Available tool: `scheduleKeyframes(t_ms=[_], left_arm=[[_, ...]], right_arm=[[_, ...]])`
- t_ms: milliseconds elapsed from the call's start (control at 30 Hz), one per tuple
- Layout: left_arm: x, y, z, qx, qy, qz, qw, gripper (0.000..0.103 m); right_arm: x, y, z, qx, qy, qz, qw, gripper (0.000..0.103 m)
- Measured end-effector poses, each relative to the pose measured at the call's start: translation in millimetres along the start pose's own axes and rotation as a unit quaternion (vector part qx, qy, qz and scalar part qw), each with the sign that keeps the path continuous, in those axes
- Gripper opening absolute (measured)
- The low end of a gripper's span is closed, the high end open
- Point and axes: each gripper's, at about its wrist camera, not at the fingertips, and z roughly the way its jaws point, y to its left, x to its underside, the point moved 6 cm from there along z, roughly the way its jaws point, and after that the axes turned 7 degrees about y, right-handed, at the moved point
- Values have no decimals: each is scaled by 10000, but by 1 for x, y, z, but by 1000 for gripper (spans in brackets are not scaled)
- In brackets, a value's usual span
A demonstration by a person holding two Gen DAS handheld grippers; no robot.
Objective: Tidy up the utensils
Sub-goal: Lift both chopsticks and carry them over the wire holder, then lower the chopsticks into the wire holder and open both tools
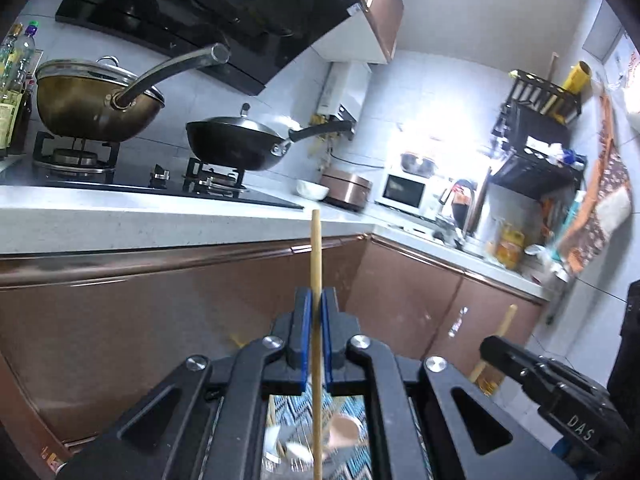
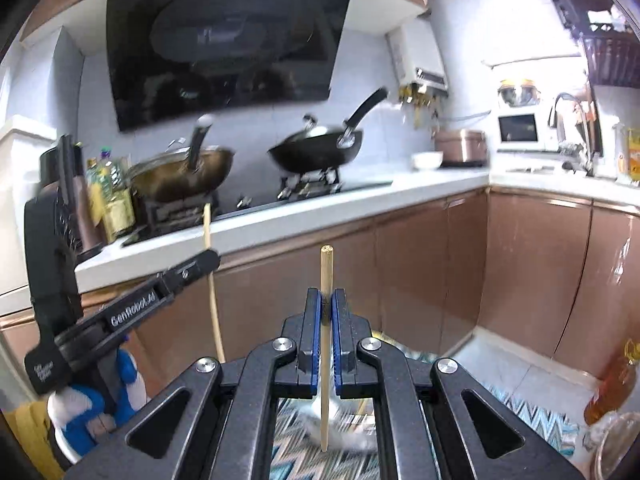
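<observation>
Brass wok (image 1: 92, 108) and black wok (image 1: 236, 142) sit on stove (image 1: 132, 186).

Pretty bright kitchen; blown-out glare around the microwave (image 1: 404, 190) at 3 o'clock, heavy fisheye bending at the edges, motion blur smearing the woks (image 2: 316, 154) and zigzag mat (image 2: 516, 404).

White lettering "GenRobot.AI" runs along the left gripper (image 2: 200, 262) arm, left of the right tongs. "DAS" is printed on the right gripper (image 1: 490, 346) body, at the lower right.
</observation>
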Motion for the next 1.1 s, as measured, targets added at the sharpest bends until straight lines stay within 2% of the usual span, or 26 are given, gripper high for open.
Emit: scheduleKeyframes(t_ms=[167, 333, 533, 833, 1100], left_arm=[[10, 4, 47, -155, -90, -56, 9998, 5], [35, 6, 90, -315, -32, -2, 9995, 5], [59, 12, 119, -428, 28, 8, 9991, 5], [85, 21, 135, -558, 194, -85, 9982, 5], [99, 28, 139, -700, 363, -80, 9969, 5]], right_arm=[[1, -20, 36, 16, -203, 111, 9997, 5], [15, -30, 68, 93, -139, 77, 9998, 5], [33, -36, 91, 183, -76, 15, 9998, 5], [65, -48, 118, 290, 246, 112, 9992, 5], [79, -49, 124, 348, 432, 160, 9983, 5]])
